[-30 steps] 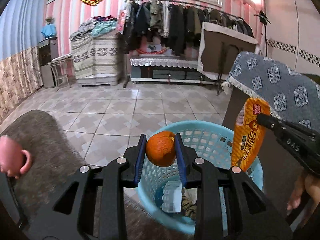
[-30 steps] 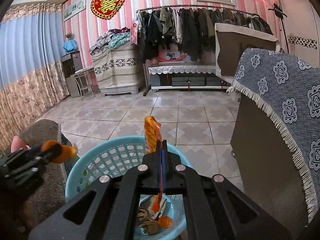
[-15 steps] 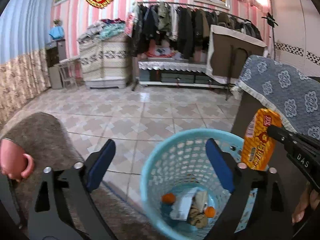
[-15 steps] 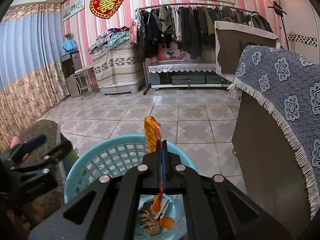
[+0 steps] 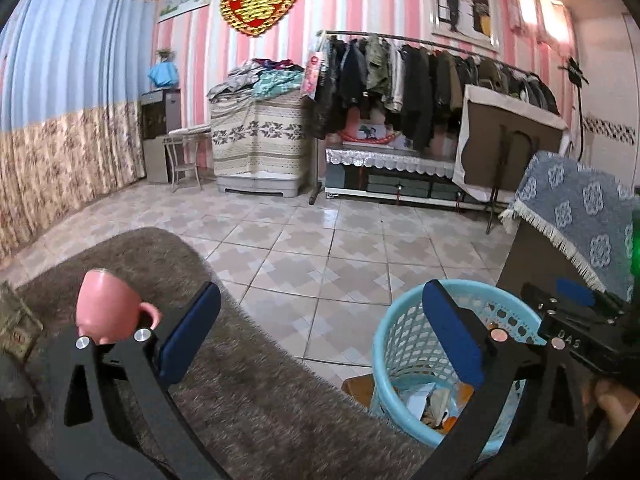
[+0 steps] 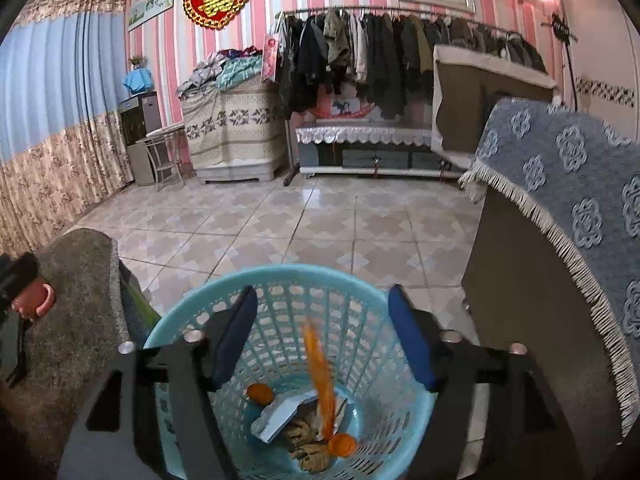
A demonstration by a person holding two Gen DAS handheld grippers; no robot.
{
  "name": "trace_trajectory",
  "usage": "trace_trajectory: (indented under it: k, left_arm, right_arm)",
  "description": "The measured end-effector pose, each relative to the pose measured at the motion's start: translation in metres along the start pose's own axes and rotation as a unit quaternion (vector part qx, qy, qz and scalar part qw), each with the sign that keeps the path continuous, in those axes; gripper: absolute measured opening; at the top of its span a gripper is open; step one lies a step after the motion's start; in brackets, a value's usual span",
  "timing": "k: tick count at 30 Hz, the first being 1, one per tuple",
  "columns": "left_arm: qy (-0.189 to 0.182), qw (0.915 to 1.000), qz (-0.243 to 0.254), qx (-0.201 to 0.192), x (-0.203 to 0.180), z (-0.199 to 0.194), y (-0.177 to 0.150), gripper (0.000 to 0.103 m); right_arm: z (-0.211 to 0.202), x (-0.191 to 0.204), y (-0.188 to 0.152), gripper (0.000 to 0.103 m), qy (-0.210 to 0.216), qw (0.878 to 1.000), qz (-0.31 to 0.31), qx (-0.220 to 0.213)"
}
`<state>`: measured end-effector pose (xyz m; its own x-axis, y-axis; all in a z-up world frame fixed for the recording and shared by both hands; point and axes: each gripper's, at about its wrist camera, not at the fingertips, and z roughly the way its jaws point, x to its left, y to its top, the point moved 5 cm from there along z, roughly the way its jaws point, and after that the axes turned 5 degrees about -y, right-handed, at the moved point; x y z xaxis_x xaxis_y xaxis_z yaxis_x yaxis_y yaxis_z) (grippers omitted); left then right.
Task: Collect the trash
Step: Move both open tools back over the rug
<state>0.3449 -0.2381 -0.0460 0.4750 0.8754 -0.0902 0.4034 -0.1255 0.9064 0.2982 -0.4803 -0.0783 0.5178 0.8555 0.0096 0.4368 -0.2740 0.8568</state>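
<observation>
A light blue plastic basket [image 6: 280,276] stands on the floor and holds paper scraps [image 6: 280,416] and two oranges [image 6: 260,394]. My right gripper [image 6: 323,296] hangs over it with its jaws opening. An orange snack wrapper [image 6: 320,372] is loose between them, blurred, dropping into the basket. My left gripper [image 5: 320,300] is to the left of the basket [image 5: 400,320], above the brown furry surface [image 5: 240,380]. Its jaws are opening wide with nothing between them. The right gripper [image 5: 560,296] shows at the right edge of the left wrist view.
A pink cup [image 5: 108,312] stands upside down on the furry surface beside my left finger. A cabinet with a blue patterned cloth [image 6: 560,200] stands right of the basket. Tiled floor [image 5: 340,240] stretches to a clothes rack [image 5: 420,72] at the back wall.
My left gripper opened, dropped the orange into the basket and swung left and up. My right gripper opened and let go of the orange wrapper, which now falls into the basket.
</observation>
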Motion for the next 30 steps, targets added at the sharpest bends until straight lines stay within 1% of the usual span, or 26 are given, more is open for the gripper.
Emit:
trace_trajectory:
  k: [2,4,5,6,7,9,12,14,17,22,26,30]
  left_arm:
    - [0.002,1.0000,-0.007,-0.002,0.007,-0.006,0.001,0.098]
    - [0.013,0.9999,-0.006,-0.010,0.014,-0.015,0.002,0.098]
    - [0.019,0.9997,-0.006,-0.012,0.018,-0.020,0.002,0.098]
    - [0.022,0.9996,-0.006,-0.013,0.021,-0.023,0.003,0.098]
    - [0.029,0.9995,-0.007,-0.015,0.026,-0.027,0.003,0.098]
    - [0.046,0.9986,-0.011,-0.023,0.036,-0.038,0.005,0.098]
    - [0.056,0.9978,-0.024,-0.027,0.052,-0.052,0.005,0.098]
    - [0.068,0.9969,-0.027,-0.031,0.061,-0.062,0.004,0.098]
    - [0.098,0.9940,-0.023,-0.041,0.079,-0.083,0.003,0.098]
    - [0.131,0.9892,-0.037,-0.053,0.109,-0.115,0.002,0.098]
    - [0.171,0.9833,-0.034,-0.053,0.135,-0.144,-0.007,0.098]
    - [0.199,0.9777,-0.047,-0.047,0.160,-0.165,-0.017,0.098]
  right_arm:
    - [-0.002,0.003,0.000,0.069,0.003,1.000,-0.002,0.001]
    - [-0.003,0.008,0.001,0.075,0.003,1.000,-0.009,0.002]
    - [-0.005,0.010,0.001,0.081,0.001,1.000,-0.013,0.000]
    - [-0.008,0.013,0.002,0.085,-0.002,1.000,-0.017,-0.006]
    - [-0.011,0.016,0.003,0.085,-0.001,1.000,-0.020,-0.009]
    - [-0.016,0.023,0.005,0.090,-0.001,0.999,-0.028,-0.016]
    - [-0.022,0.033,0.008,0.095,0.000,0.999,-0.034,-0.027]
    - [-0.027,0.041,0.009,0.095,0.005,0.999,-0.038,-0.030]
    - [-0.035,0.057,0.010,0.095,0.016,0.998,-0.046,-0.037]
    - [-0.052,0.087,0.010,0.096,0.038,0.996,-0.057,-0.051]
    - [-0.064,0.112,0.008,0.096,0.061,0.993,-0.076,-0.060]
    - [-0.079,0.140,0.003,0.096,0.089,0.990,-0.090,-0.064]
